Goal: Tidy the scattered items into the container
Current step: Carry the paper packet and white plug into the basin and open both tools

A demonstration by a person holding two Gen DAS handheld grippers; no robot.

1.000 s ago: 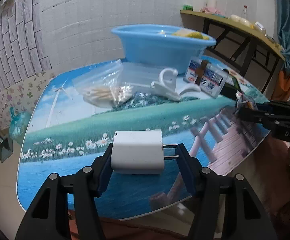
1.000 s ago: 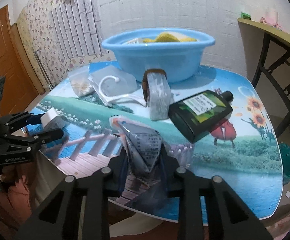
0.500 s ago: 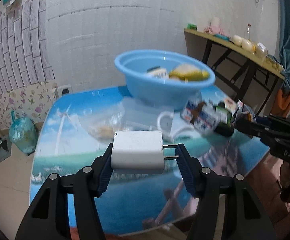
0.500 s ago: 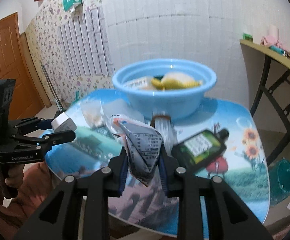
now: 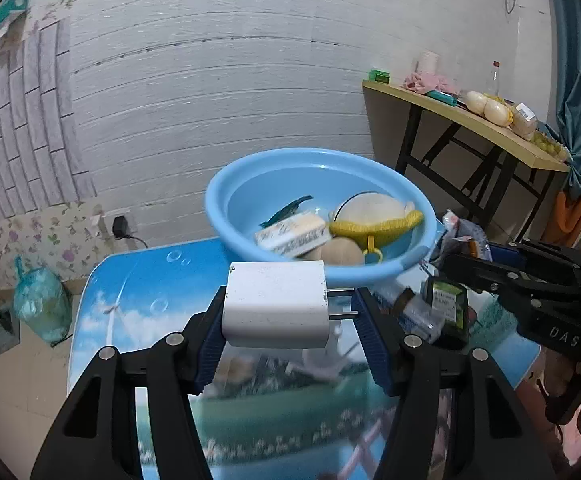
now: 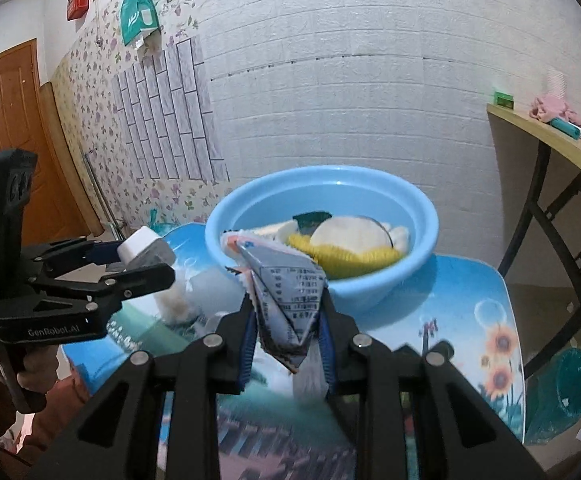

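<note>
My left gripper (image 5: 286, 322) is shut on a white plug charger (image 5: 276, 306), held above the table just short of the blue basin (image 5: 246, 184). My right gripper (image 6: 288, 336) is shut on a crumpled grey snack packet (image 6: 286, 292), also raised in front of the basin (image 6: 422, 216). The basin holds a yellow sponge (image 5: 374, 226), a white pack (image 5: 290, 234) and other items. The left gripper (image 6: 130, 268) with the charger (image 6: 142, 248) shows at the left of the right wrist view. The right gripper (image 5: 474, 264) shows at the right of the left wrist view.
A dark green bottle (image 5: 448, 312) and clear bags lie on the picture-printed table (image 5: 150, 292) below the grippers. A wooden side table (image 5: 486, 124) with small items stands at the right. A green bag (image 5: 40, 304) sits on the floor at the left.
Both grippers have risen from near the table's front edge and moved toward the basin, each carrying its item. The basin's inside has come into view.
</note>
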